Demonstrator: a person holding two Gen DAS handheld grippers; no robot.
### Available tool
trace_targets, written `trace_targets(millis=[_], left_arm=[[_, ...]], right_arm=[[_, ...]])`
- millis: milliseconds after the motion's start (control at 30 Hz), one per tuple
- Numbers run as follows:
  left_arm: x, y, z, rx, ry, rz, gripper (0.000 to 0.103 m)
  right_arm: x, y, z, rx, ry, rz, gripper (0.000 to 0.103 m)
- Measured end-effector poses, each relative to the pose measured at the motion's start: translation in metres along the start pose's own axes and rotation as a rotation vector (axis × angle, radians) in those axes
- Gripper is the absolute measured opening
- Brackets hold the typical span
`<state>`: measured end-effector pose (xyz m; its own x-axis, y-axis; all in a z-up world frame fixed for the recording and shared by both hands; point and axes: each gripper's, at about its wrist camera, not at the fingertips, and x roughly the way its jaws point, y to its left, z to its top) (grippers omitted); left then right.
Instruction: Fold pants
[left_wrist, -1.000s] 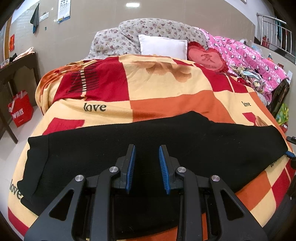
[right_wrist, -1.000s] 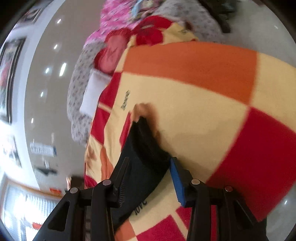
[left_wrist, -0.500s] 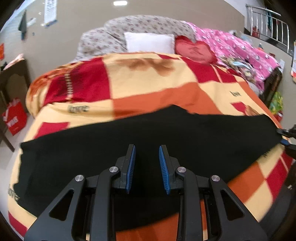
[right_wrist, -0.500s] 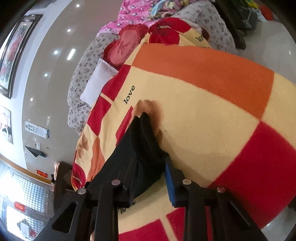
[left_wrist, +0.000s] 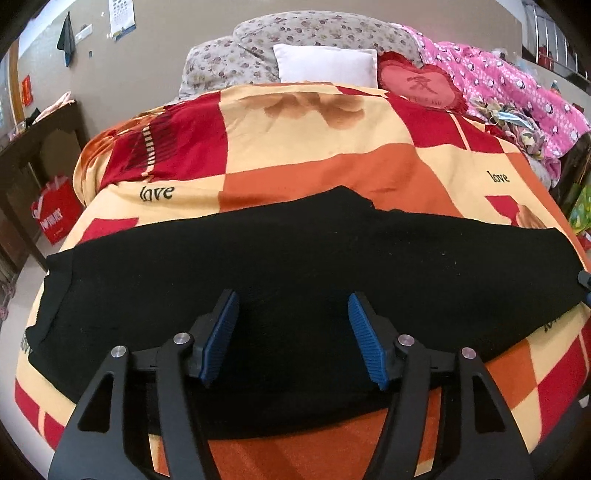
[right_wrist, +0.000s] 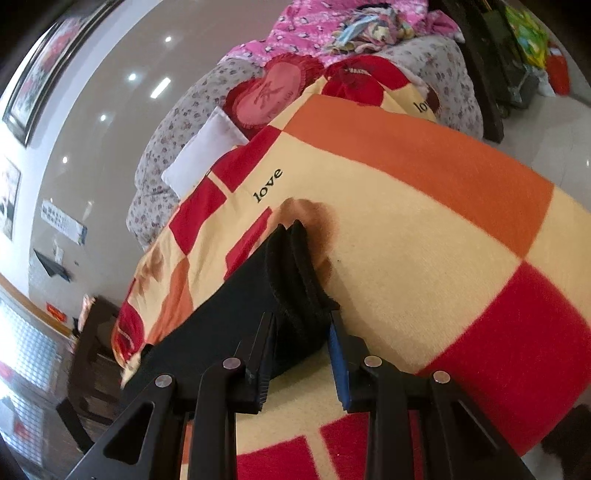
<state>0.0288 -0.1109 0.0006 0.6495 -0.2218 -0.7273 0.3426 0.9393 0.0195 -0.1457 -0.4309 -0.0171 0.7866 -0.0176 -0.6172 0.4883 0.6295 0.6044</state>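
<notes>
I read "love" in black script on the checked blanket (left_wrist: 332, 125), near its left edge and again toward the right; my right wrist view shows it too; a Chinese character on the red heart cushion (left_wrist: 419, 86); white lettering on the red bag (left_wrist: 55, 218), unreadable.

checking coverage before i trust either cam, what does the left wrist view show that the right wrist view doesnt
Only the left wrist view: the black pants spread across the blanket, nearly their whole length, and the left gripper with its jaws apart over the cloth, having just opened; also a red bag on the floor.

Only the right wrist view: the right gripper clamped on one bunched end of the pants.

Both: pants, checked blanket, white pillow, heart cushion.
</notes>
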Motion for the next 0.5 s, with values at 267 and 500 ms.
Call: trace_targets(millis=[267,500], left_arm=[[-0.001,-0.002,-0.001,0.003,-0.003,0.004,0.062],[-0.002,-0.002,-0.002,-0.002,-0.003,-0.01,0.064]], right_arm=[[0.003,0.018,-0.004,-0.12,0.005,-0.104,0.029],[0.0,0.003,-0.004,-0.013,-0.018,-0.021,0.029]])
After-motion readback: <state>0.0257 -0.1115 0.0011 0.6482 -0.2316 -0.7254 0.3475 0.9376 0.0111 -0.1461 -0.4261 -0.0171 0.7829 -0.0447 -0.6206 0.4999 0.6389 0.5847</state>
